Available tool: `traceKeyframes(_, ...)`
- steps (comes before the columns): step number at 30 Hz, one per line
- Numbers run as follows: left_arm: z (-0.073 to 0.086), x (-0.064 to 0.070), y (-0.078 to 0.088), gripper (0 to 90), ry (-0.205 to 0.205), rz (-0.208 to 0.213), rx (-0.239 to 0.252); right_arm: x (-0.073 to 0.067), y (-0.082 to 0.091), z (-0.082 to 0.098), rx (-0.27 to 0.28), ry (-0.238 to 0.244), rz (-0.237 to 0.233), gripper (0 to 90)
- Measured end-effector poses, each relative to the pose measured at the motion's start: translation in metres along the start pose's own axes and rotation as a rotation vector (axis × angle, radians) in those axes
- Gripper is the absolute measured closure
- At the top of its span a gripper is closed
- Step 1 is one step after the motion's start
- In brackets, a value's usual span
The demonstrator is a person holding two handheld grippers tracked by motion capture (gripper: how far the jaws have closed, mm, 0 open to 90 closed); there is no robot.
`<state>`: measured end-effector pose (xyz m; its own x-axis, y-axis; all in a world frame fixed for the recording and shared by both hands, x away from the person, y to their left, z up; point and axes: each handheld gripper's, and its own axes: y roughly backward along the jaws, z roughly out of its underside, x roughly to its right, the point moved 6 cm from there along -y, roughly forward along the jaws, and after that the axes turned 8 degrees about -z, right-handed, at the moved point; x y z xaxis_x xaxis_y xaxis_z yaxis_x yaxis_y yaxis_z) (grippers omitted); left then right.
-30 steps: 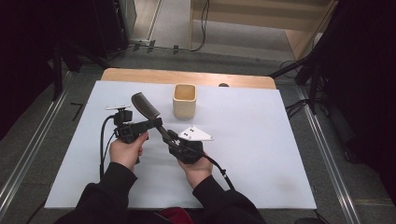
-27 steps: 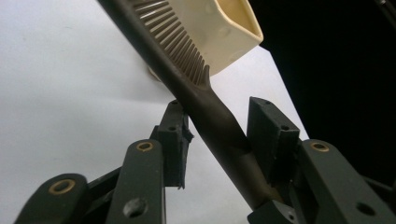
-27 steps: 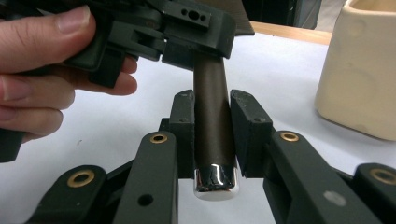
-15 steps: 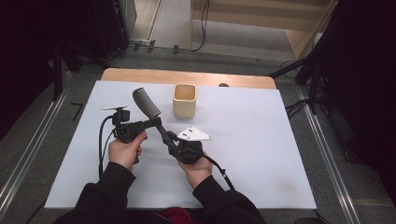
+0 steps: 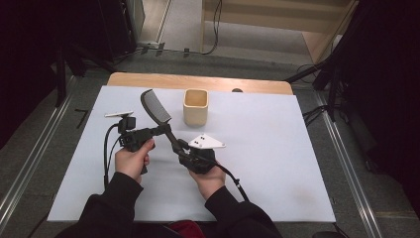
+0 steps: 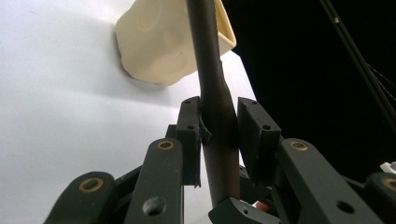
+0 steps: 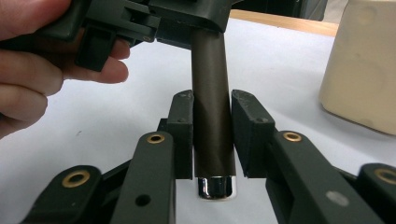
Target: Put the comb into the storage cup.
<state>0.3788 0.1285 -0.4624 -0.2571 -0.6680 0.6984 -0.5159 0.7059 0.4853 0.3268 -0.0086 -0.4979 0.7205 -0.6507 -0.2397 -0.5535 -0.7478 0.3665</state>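
A dark comb (image 5: 156, 105) with a long round handle is held above the white table between both grippers. My left gripper (image 5: 159, 130) is shut on the handle's middle, and in the left gripper view its pads (image 6: 189, 135) press the handle (image 6: 215, 93) from both sides. My right gripper (image 5: 182, 150) is shut on the handle's lower end. In the right gripper view, both pads (image 7: 182, 135) clamp the brown handle (image 7: 212, 107) just above its shiny metal cap (image 7: 215, 187). The comb's toothed head points up and away to the left.
A cream square cup (image 5: 195, 106) stands upright behind the comb, also seen as the cup (image 6: 159, 42) and the cup (image 7: 364, 70). The white mat (image 5: 277, 163) ends at a wooden strip (image 5: 148, 79) at the far edge. The person's left hand (image 7: 28, 70) holds the other gripper close by.
The comb's head has lifted slightly up and away. Both hands stay where they were.
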Motion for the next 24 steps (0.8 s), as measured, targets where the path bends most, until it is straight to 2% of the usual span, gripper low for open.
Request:
traceKeyframes(2,-0.0009,0.0011,0.0013,72.5,0.005,0.013,0.008,0.0005,-0.0002,-0.0001,0.002,-0.002,0.0,61.8)
traceKeyframes(4,-0.0014,0.0022,0.0023,72.6,-0.001,0.017,0.011,0.0016,-0.0017,0.0011,-0.01,-0.001,-0.011,60.7)
traceKeyframes(10,-0.002,0.0014,0.0026,72.7,-0.036,-0.013,0.016,0.0037,-0.0026,0.003,-0.035,-0.003,-0.029,51.1)
traceKeyframes(13,-0.0025,0.0009,0.0029,72.7,-0.04,-0.022,0.02,0.0029,-0.0026,0.0041,-0.049,-0.001,-0.039,46.7)
traceKeyframes(18,-0.0034,-0.0012,0.0035,72.7,-0.043,-0.033,0.024,0.0,-0.0001,0.0042,-0.066,0.01,-0.058,44.2)
traceKeyframes(24,-0.0041,-0.0029,0.0042,72.7,-0.06,-0.05,0.026,-0.0032,0.0042,0.0051,-0.096,-0.006,-0.118,41.7)
